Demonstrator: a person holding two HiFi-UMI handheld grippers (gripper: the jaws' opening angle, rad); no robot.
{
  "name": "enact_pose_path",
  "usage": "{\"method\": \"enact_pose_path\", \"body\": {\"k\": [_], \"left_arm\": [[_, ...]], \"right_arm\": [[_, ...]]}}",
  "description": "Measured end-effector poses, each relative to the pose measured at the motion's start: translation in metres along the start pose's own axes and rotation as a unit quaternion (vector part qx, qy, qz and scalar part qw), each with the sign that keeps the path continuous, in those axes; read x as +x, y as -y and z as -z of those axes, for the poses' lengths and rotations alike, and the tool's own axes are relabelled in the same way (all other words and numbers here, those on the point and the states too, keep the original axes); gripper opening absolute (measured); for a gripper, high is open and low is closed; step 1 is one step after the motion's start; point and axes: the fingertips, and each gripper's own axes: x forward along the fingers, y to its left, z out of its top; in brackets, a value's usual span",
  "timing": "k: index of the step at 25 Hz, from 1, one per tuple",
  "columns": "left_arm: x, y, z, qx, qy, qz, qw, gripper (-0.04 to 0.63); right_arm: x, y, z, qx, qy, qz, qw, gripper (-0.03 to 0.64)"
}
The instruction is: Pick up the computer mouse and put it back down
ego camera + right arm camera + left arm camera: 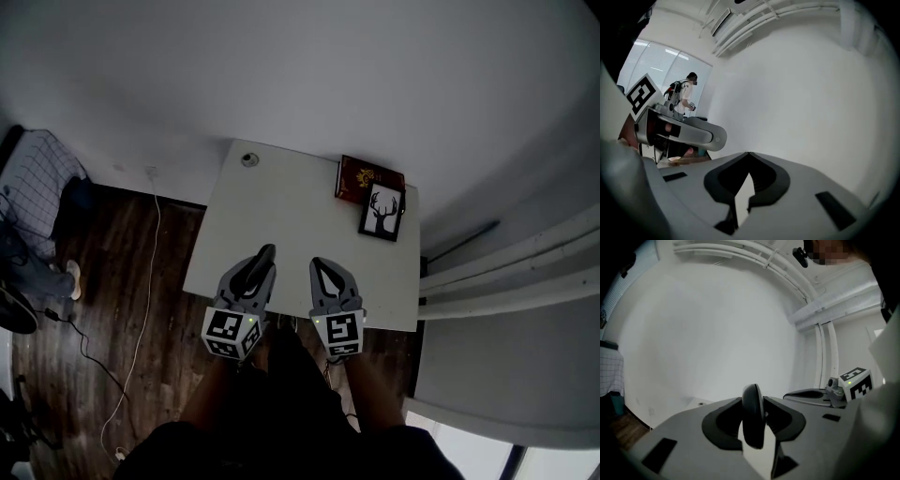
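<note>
The left gripper (pixel 753 400) clamps a smooth, rounded black computer mouse (pixel 753 425) edge-on between its jaws, seemingly raised above the matte white table (pixel 281 211). The right gripper (pixel 749 154) is pinched together with nothing in it.

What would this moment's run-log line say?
left gripper: shut on computer mouse | right gripper: shut, empty | computer mouse: on edge, off the desk

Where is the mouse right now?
The mouse is gripped on edge in the left tool, which the head view shows over the near edge of the table, just left of the shut right tool.
</note>
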Motion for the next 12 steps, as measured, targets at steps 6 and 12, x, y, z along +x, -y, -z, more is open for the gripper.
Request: {"method": "enact_pose_path", "body": {"k": [6, 12], "left_arm": [[-0.032, 0.028, 0.002, -0.011, 0.009, 0.007, 0.9999, 0.132], [-0.048, 0.056, -0.003, -0.001, 0.026, 0.014, 0.9996, 0.132]], "right_arm": [[-0.05, -0.018, -0.009, 0.031, 0.006, 0.035, 0.999, 0.02], [-0.089, -0.018, -0.019, 0.037, 0.029, 0.04, 0.998, 0.019]]}}
